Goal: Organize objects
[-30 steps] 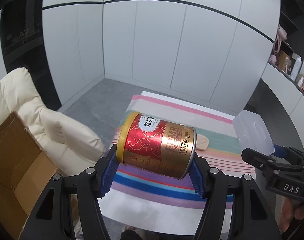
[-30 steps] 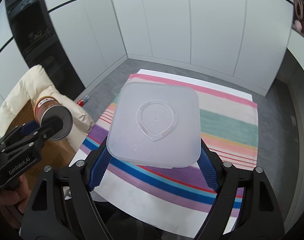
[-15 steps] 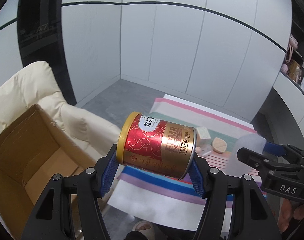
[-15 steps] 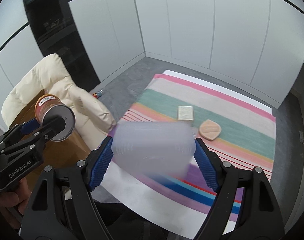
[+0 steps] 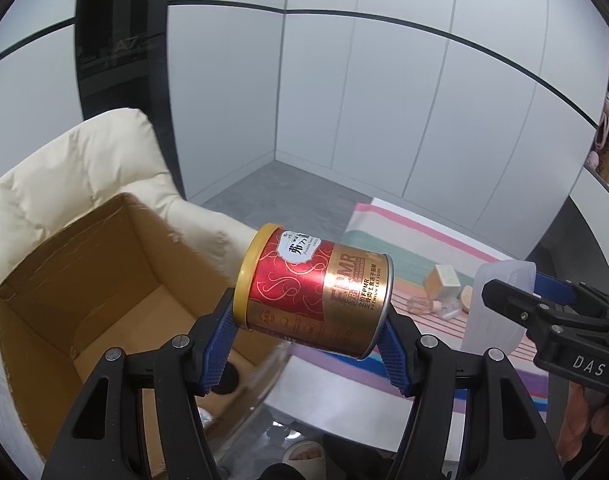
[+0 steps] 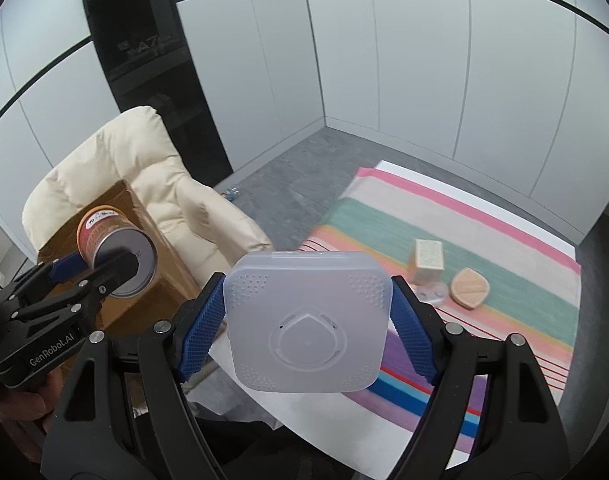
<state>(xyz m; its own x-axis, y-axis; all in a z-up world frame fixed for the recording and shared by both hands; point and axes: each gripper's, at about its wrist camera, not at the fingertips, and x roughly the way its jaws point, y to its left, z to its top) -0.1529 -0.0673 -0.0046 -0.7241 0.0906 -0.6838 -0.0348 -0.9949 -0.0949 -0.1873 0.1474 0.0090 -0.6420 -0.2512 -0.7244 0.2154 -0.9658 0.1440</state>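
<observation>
My left gripper (image 5: pixel 308 340) is shut on a red and gold can (image 5: pixel 312 292) with a yellow lid, held sideways in the air beside the open cardboard box (image 5: pixel 84 280). The can also shows in the right wrist view (image 6: pixel 112 244). My right gripper (image 6: pixel 308 332) is shut on a translucent white plastic box (image 6: pixel 308 320), held above the near edge of the striped cloth (image 6: pixel 504 280). The plastic box shows at the right in the left wrist view (image 5: pixel 500 304).
The cardboard box sits on a cream padded chair (image 6: pixel 144 184). On the striped cloth lie a small tan box (image 6: pixel 428 260), a peach oval case (image 6: pixel 470 292) and a clear item (image 6: pixel 428 292). Grey floor and white wall panels lie beyond.
Both grippers swung left toward the chair; the cardboard box now fills the left wrist view's left side. The plastic box tipped from flat to facing the camera, uncovering the small items on the cloth.
</observation>
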